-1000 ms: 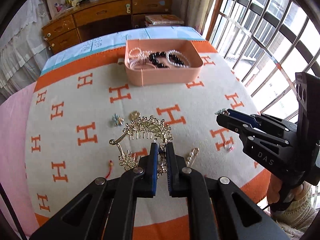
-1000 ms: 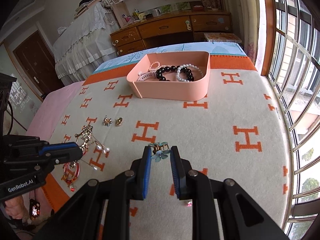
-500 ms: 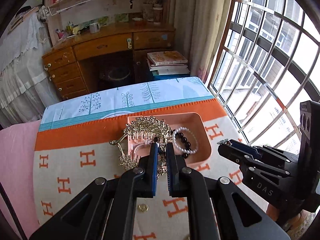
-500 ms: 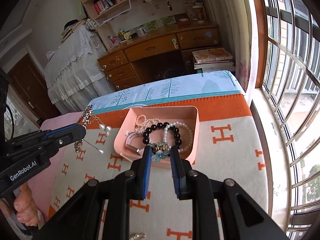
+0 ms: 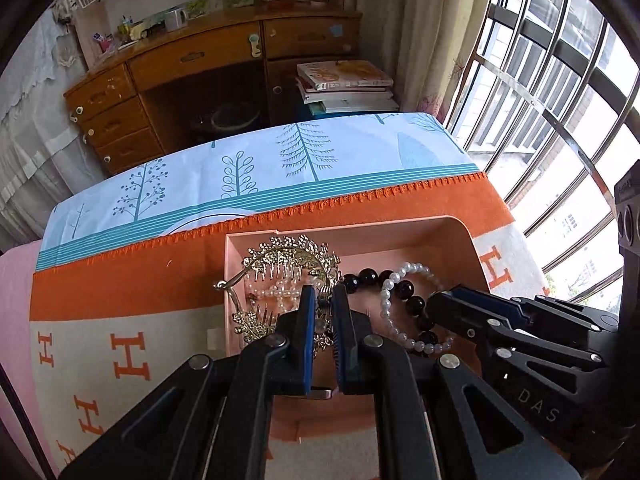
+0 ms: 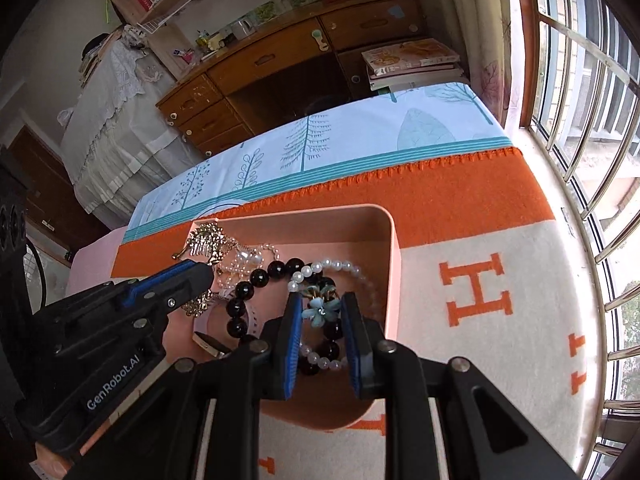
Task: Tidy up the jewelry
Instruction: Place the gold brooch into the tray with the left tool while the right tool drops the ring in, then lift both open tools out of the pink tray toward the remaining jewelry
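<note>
A pink box (image 5: 448, 227) (image 6: 394, 248) sits on the orange-and-cream blanket and holds a black bead bracelet (image 5: 404, 289) (image 6: 260, 278) and a white pearl bracelet (image 5: 412, 270) (image 6: 340, 266). My left gripper (image 5: 323, 298) is shut on a gold hair comb (image 5: 292, 258), held over the box's left part; the comb also shows in the right wrist view (image 6: 206, 240). My right gripper (image 6: 320, 304) is shut on a small blue flower ornament (image 6: 318, 307), held over the bracelets inside the box. It shows at the right of the left wrist view (image 5: 448, 294).
The blanket (image 6: 480, 248) lies on a bed with a light blue tree-print sheet (image 5: 304, 156) beyond it. A wooden desk (image 5: 208, 60) and stacked books (image 5: 344, 84) stand behind. A barred window (image 6: 592, 80) runs along the right side.
Both grippers have moved forward and down from above the blanket to over the pink box, each carrying its piece. The comb and the flower ornament now hang inside the box's outline.
</note>
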Demonstrator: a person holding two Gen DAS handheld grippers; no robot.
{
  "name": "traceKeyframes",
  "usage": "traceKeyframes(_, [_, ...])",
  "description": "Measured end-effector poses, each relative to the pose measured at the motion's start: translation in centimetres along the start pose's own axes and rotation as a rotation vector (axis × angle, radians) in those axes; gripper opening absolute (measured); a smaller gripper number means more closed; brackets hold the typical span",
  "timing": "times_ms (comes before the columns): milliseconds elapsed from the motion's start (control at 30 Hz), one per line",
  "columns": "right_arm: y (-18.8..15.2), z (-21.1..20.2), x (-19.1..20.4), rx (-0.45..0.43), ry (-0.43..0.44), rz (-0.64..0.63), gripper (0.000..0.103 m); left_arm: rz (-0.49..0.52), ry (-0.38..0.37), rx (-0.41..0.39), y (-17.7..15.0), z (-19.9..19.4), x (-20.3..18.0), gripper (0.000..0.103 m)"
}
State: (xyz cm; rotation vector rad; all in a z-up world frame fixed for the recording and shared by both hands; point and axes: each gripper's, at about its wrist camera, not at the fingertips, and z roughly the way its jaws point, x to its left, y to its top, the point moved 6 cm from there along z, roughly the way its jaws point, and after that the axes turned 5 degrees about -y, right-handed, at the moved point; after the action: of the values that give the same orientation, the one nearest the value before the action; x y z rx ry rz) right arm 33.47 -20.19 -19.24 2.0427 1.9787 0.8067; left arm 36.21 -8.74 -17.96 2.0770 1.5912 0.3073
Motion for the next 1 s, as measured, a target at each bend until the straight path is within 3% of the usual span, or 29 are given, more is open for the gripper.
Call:
traceKeyframes(100, [-0.3,0.3,0.1,0.001,-0.01,-0.01,0.021,0.012,0.007,-0.014,0.0,-0.3,0.1,0.023])
traceKeyframes(200, [-0.4,-0.1,0.1,-0.009,0.003,0.005,0.023,0.007,0.01,-0.029,0.0,-1.0,0.5,0.032])
traceKeyframes(333, [-0.6,-1.4,0.0,-0.029,0.014,0.015,0.024,-0.005,0.024,-0.053,-0.2,-2.4,1.0,0.057])
traceKeyframes(467, [-1.2,-3.3,0.7,-0.058,0.022,-0.003,0.024,0.001,0.028,-0.066,-0.8,-4.5,1.1,0.058])
traceKeyframes(633, [-2.5,-5.8,2.1,-0.08,0.024,-0.035,0.024,0.014,0.034,-0.097,-2.2,-7.8,0.8,0.074])
traceKeyframes(1000, [-7.4,-10.9,4.7,-0.1,0.028,-0.098,0.024,0.025,0.055,-0.113,-7.9,-14.3,1.9,0.077])
